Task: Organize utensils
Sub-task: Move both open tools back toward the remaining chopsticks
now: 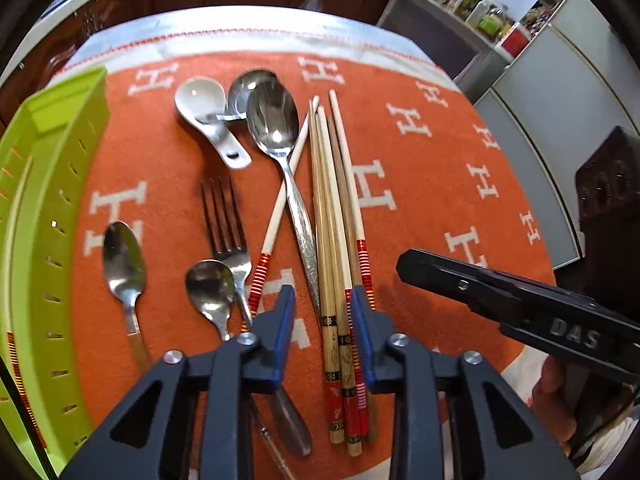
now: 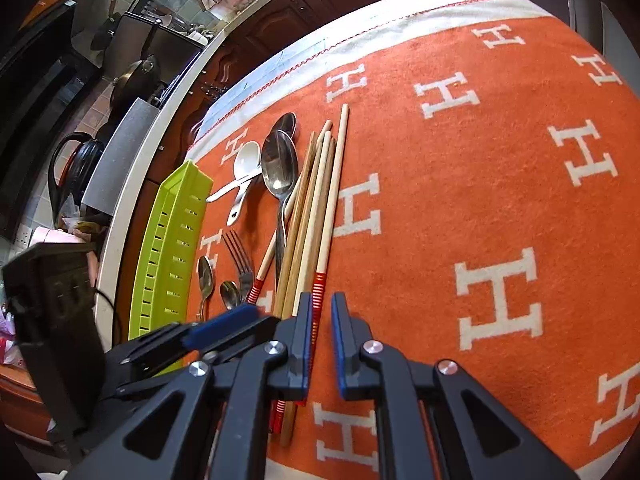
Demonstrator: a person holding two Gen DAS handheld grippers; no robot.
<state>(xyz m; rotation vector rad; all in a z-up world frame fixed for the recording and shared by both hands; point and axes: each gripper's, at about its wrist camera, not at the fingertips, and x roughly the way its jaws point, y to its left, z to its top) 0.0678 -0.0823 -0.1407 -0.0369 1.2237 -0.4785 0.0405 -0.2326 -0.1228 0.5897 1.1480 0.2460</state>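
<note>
Orange blanket (image 1: 420, 92) printed with white "H" letters covers the table. Green slotted basket (image 1: 44, 216), left edge, contents hidden. Spoons (image 1: 274, 120), fork (image 1: 224, 220), chopsticks (image 1: 332, 216) mid-blanket. Left gripper (image 1: 322, 312) narrowly parted, straddling chopsticks. Right gripper (image 2: 322, 320), marked "DAS", nearly shut, empty.
</note>
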